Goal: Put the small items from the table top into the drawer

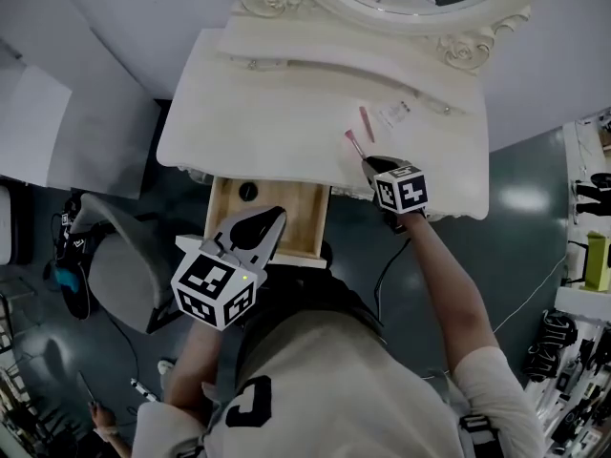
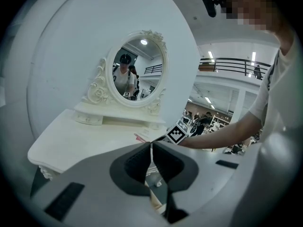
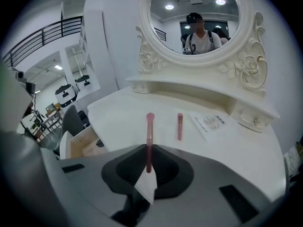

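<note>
Head view: drawer [image 1: 298, 216] open, left gripper [image 1: 274, 219] over its front, right gripper [image 1: 368, 163] just right of drawer at table [image 1: 258, 113] edge.
Left gripper view: jaws together, empty.
Right gripper view: jaws clamped on pink brush [image 3: 149, 126].
Likely pickup step; next move probably carries brush over drawer and releases it.

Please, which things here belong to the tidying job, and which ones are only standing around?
Belong to the job:
- pink brush, gripped in the right tongs
- pink stick on the table
- white packet beside it
- open drawer

Only around:
- oval mirror
- grey chair
- left tongs, shut and empty
</note>
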`<state>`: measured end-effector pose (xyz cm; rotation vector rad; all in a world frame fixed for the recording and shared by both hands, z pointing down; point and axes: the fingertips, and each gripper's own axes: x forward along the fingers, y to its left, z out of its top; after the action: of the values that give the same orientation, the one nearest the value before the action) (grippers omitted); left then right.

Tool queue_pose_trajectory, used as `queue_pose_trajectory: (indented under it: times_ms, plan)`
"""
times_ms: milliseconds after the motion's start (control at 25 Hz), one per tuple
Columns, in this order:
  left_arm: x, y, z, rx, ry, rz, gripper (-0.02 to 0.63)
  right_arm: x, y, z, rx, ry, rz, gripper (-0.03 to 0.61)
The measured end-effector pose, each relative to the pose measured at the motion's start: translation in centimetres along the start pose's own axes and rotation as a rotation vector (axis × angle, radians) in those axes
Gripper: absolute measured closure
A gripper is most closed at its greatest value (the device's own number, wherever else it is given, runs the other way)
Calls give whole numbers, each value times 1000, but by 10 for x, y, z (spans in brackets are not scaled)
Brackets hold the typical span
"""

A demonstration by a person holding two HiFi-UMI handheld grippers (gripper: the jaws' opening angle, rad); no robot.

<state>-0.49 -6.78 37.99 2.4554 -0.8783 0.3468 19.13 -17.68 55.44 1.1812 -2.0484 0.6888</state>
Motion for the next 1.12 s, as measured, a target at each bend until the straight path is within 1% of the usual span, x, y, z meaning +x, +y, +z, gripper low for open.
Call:
queue_pose_trajectory:
  times_ms: [160,400,720,960,1120]
  plan:
    - [1,-6,5,14,-14,-7,546,-13,-4,2,-31,-18,-20,525]
    - [-5,-3,0,3,-12,16,546,-23,5,8,-36,-57,-9,525]
    - [-10,-7,-1,6,-21,21,548,-32,23,17,-46,-99,25,525]
    - [-12,-16,-5,17,-13,12,547,-44,34,19,-38,-129,55,525]
    - [-16,-15,-6,18,-7,15,546,-49,46,20,-53,-147,68,525]
